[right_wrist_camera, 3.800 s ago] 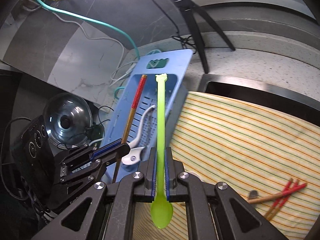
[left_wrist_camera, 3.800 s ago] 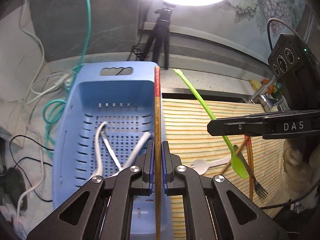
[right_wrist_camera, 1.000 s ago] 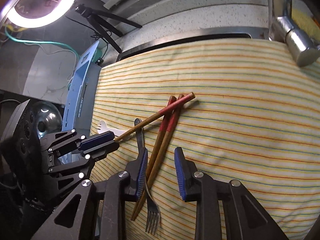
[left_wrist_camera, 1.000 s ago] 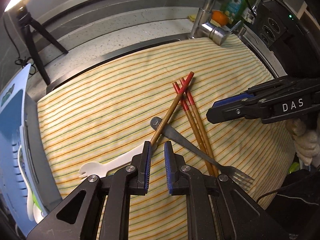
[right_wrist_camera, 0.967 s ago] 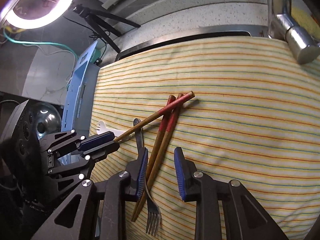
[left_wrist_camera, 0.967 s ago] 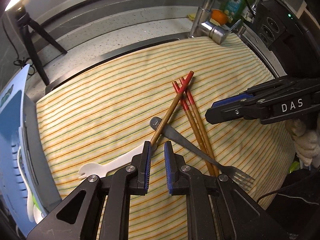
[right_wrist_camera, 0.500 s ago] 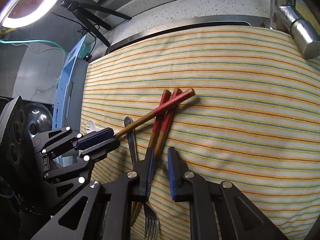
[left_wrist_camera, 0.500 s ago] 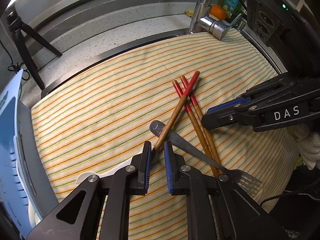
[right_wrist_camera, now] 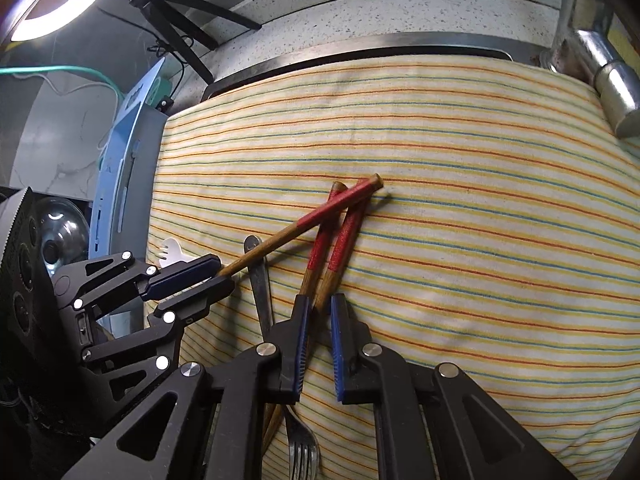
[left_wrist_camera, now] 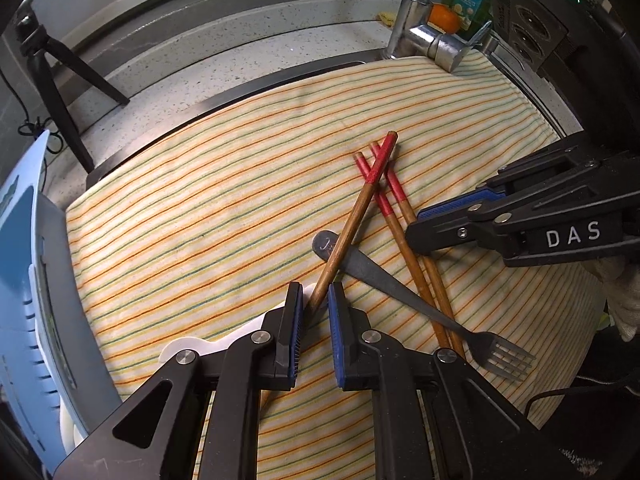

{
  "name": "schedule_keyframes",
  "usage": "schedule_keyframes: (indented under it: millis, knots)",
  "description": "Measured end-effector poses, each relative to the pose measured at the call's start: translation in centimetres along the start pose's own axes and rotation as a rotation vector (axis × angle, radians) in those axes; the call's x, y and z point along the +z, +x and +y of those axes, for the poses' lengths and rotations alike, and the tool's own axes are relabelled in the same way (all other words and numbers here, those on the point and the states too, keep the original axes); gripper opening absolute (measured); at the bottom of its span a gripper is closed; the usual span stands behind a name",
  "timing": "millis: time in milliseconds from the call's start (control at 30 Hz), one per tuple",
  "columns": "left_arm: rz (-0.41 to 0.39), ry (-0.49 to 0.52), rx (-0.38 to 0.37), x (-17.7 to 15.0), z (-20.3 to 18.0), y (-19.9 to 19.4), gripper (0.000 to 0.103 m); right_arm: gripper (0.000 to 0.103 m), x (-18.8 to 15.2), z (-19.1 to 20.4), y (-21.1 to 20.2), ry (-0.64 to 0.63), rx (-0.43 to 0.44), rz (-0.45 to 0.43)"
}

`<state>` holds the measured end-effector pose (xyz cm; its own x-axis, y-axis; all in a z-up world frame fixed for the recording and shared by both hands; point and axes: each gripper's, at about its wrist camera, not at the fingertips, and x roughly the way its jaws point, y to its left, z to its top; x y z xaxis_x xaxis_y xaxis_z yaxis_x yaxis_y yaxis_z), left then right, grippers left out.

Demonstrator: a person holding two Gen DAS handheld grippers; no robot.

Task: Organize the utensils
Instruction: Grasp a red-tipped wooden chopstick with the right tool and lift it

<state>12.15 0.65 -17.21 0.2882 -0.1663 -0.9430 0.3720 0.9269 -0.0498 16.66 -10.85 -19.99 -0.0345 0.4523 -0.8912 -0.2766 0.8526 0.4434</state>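
Left tongs [left_wrist_camera: 314, 304] pinching single chopstick [left_wrist_camera: 352, 224], right tongs [right_wrist_camera: 318, 312] pinching chopstick pair [right_wrist_camera: 332, 248], striped cloth [left_wrist_camera: 200, 208]

free: bare striped cloth [right_wrist_camera: 480, 240] right of chopsticks [right_wrist_camera: 340, 240] | blocked: faucet [right_wrist_camera: 600, 68], blue basket [left_wrist_camera: 24, 280]

A striped cloth [left_wrist_camera: 208, 216] carries three chopsticks [left_wrist_camera: 416, 264], a metal fork [left_wrist_camera: 384, 280] and a white utensil [left_wrist_camera: 200, 346].
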Motion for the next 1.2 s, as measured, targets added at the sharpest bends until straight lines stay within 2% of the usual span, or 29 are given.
schedule_keyframes:
  millis: [233,367,567,900,1000,1200]
  knots:
    - [0.003,0.039,0.010,0.8,-0.9,0.6,0.012,0.012,-0.1,1.5,0.3,-0.052,-0.041,-0.010]
    - [-0.002,0.025,0.012,0.5,-0.5,0.5,0.010,0.008,-0.2,0.5,-0.1,-0.018,-0.035,-0.005]
    - [-0.001,0.013,0.009,0.0,0.1,0.1,0.009,0.008,-0.1,0.2,0.1,0.009,-0.019,0.008]
    - [-0.011,0.010,0.011,-0.6,0.2,-0.2,0.009,0.012,0.3,2.2,1.0,-0.027,-0.074,-0.011]
    - [-0.017,-0.005,0.010,-1.0,0.5,-0.4,0.008,0.010,0.3,1.7,0.7,-0.016,-0.050,-0.012]
    - [-0.020,-0.019,0.004,-1.4,0.9,-0.6,0.008,0.009,-0.1,-0.4,-0.1,0.072,0.052,-0.017]
